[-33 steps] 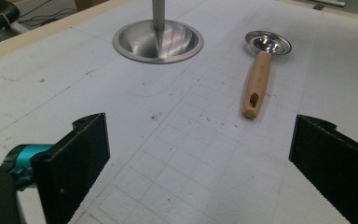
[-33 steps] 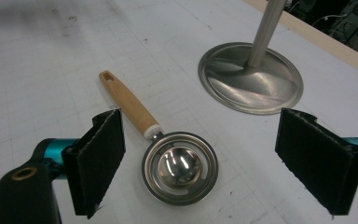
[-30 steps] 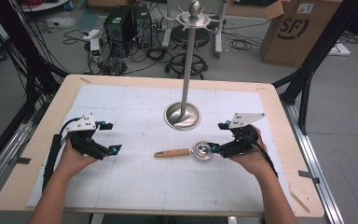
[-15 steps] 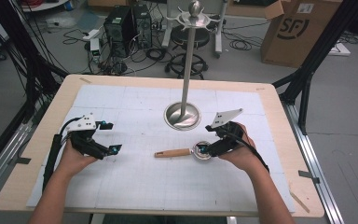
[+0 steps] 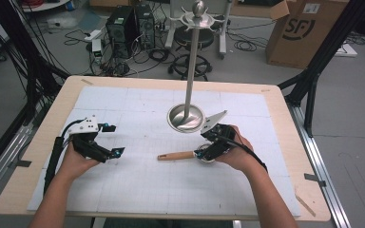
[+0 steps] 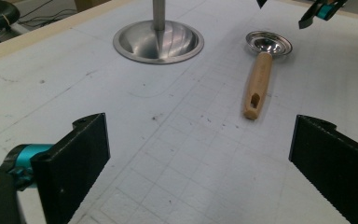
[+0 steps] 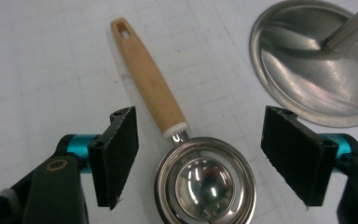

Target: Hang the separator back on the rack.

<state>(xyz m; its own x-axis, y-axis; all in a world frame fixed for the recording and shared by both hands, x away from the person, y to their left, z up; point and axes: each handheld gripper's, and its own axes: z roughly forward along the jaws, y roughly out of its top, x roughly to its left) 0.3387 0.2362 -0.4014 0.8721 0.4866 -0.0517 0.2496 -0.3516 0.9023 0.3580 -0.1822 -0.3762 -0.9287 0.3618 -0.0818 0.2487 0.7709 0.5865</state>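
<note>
So the right gripper (image 7: 200, 158) is down over the metal end of the spoon (image 7: 168, 121), jaws spread either side of the round steel head and not touching it as far as I can see. They've just been closing in, with the head sitting between them. The spoon lies flat on the white gridded surface (image 5: 138, 190), wooden handle pointing toward the left gripper (image 5: 111, 140), just in front of the stand's shiny round base (image 5: 186, 117). The left gripper rests well apart from the spoon, jaws wide open with nothing in them. The high view is a bit small for judging contact, though.
</note>
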